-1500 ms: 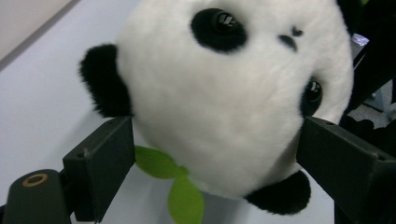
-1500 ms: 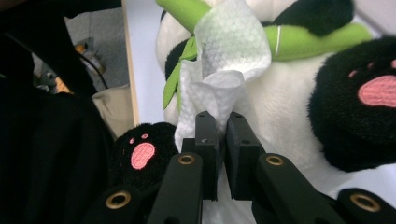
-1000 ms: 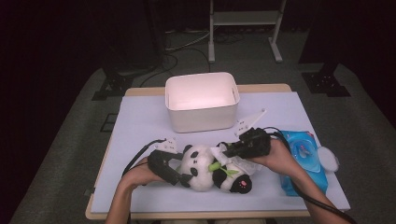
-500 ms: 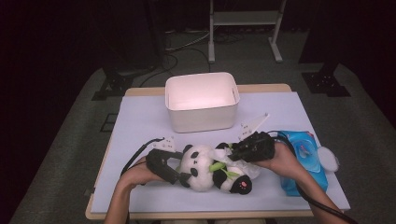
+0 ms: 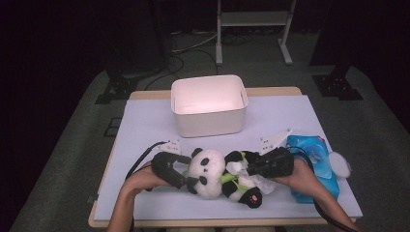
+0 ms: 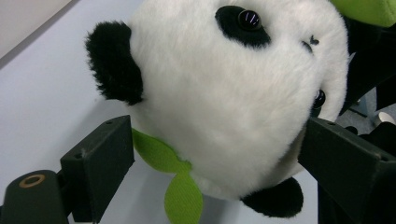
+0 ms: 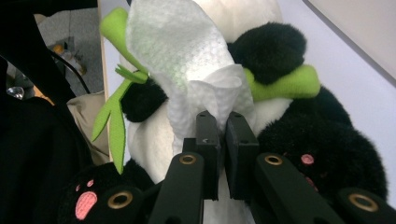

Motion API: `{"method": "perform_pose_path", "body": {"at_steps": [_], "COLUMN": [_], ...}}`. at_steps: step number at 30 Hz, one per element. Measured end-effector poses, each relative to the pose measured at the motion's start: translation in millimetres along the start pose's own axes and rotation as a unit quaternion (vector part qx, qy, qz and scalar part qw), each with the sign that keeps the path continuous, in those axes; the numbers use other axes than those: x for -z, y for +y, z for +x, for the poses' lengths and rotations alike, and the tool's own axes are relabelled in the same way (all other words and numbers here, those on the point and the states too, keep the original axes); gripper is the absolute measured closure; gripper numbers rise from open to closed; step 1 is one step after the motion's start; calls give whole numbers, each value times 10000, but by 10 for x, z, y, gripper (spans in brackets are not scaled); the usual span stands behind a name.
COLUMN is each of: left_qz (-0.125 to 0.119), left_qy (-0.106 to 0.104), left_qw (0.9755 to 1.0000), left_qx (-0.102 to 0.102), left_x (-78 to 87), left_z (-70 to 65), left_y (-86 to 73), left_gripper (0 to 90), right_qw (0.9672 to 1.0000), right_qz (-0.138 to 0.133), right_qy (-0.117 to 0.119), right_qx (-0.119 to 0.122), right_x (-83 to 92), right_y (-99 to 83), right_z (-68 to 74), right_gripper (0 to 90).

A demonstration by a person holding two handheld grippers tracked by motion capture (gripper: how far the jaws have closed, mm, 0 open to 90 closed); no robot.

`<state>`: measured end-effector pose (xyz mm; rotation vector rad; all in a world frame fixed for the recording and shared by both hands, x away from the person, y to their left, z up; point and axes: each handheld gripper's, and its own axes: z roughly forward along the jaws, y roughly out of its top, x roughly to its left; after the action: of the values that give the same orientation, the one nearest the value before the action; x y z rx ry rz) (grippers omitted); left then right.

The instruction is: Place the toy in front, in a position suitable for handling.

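A black-and-white panda plush (image 5: 212, 174) with green leaves lies on its back on the pale table (image 5: 145, 125), near the front edge. My left gripper (image 5: 186, 176) comes in from the left. Its jaws stand on either side of the panda's head (image 6: 233, 93) and press on it. My right gripper (image 5: 245, 169) reaches in from the right, shut on a crumpled white wipe (image 7: 187, 56). The wipe rests against the panda's belly between its black limbs; the shut right gripper (image 7: 223, 121) pinches its lower end.
An empty white bin (image 5: 209, 104) stands behind the panda at mid-table. A blue pack of wipes (image 5: 312, 169) with a white cap (image 5: 341, 164) lies at the right, beside my right hand. Cables trail from both grippers.
My right gripper has moved a little down and toward the panda's belly with the wipe. The left gripper and the panda's head have stayed put.
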<state>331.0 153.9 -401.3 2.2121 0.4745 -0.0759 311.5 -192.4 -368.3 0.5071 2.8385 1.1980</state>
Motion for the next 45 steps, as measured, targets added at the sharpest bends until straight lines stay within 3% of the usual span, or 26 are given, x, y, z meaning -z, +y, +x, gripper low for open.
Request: {"method": "perform_pose_path", "body": {"at_steps": [9, 12, 14, 21, 27, 38, 41, 45], "left_qz": [-284, -339, -311, -260, -221, -296, -329, -328], "left_qy": [-488, -537, -517, -284, -157, -35, 45, 43], "left_qw": [9983, 9979, 9981, 9993, 9996, 9996, 9994, 9994], "left_qx": [149, 159, 125, 2, -4, -11, 21, -27], "left_x": [-108, -104, -84, -13, 3, 40, 58, 55], "left_z": [55, 47, 27, -19, -42, -66, -66, -110], "left_y": [68, 88, 107, 115, 95, 102, 115, 147], "left_gripper": [82, 137, 213, 307, 311, 322, 346, 343], "right_qw": [10000, 10000, 9999, 9998, 9993, 9995, 9997, 9994], "right_qz": [-23, -2, -19, -167, -359, -168, -172, -187], "right_qy": [3, -18, -34, 9, -38, -96, -3, 191], "right_qx": [-55, -88, -108, -91, -26, 234, 155, 232], "right_x": [55, 74, 84, 136, 186, 90, 115, 61], "right_y": [-140, -147, -120, -10, 178, 450, 450, 530], "right_z": [38, 32, 17, -16, -35, -34, -39, 26], "right_gripper": [851, 850, 849, 849, 848, 847, 846, 846]}}
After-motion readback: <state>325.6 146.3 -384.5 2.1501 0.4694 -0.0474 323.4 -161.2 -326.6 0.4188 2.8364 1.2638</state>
